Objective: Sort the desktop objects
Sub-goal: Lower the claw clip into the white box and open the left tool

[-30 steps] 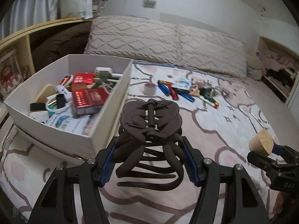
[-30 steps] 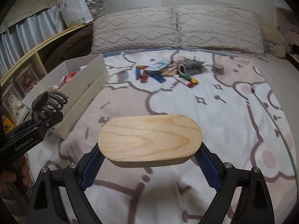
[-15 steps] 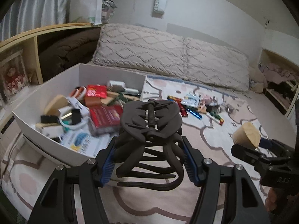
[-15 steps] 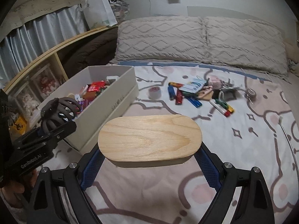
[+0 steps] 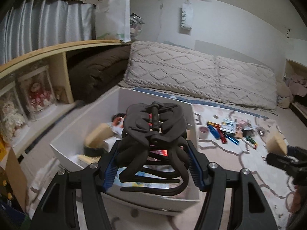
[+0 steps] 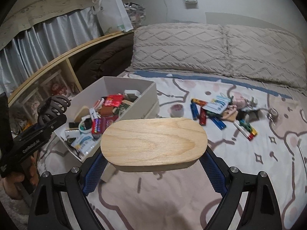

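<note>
Left wrist: left hand-held gripper [image 5: 153, 164] pinches hair claw [image 5: 153, 132] over the box [image 5: 122, 197] ahead, ready to drop; right hand-held gripper [image 6: 153, 170] clamps wooden block [image 6: 153, 141].

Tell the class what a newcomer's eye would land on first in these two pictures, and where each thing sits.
First, the big dark claw hair clip clamped in the left hand-held gripper, hanging above the white box of odds and ends. Next, the oval wooden block gripped across the right hand-held gripper, over the patterned bedspread. Beyond it, a heap of small colourful items lies before the pillows.
</note>
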{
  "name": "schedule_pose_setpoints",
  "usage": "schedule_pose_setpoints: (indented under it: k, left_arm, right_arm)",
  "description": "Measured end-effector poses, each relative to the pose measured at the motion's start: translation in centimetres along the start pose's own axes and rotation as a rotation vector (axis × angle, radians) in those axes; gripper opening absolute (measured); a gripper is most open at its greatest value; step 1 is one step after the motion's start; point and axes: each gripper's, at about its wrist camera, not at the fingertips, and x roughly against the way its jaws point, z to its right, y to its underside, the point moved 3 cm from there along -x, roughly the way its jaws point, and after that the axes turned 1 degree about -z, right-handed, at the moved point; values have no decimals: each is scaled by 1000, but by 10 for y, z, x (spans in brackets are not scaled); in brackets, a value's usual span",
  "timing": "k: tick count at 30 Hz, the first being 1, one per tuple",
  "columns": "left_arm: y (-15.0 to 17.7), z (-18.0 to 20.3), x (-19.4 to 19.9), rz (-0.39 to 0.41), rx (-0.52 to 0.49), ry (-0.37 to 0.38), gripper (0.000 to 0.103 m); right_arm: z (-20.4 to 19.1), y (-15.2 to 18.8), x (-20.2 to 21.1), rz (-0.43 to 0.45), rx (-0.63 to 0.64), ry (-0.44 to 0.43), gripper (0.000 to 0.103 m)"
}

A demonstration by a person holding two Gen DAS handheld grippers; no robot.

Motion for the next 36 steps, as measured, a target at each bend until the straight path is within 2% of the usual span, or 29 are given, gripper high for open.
schedule_pose_setpoints:
  k: [7,16,21,27,36]
  left_arm:
    - [-10,-25,-16,-2,37,-7,64]
    - [-18,-51,-44,-81,116,-47,64]
    - [-18,-56,-61,-132,110,-53,64]
    - [-18,-67,-81,-203,141,-22,64]
    - [-18,-77,-97,-252,90,-42,64]
  right_arm:
    - [-21,-27,-11,7,44,-13,93]
    - [-40,-56,-26,17,31,-67,93]
    - [-52,-68,-35,12,44,-86,93]
    - [-58,-78,-48,-5,36,-104,93]
    - [-64,-84,-62,-34,58,-108,93]
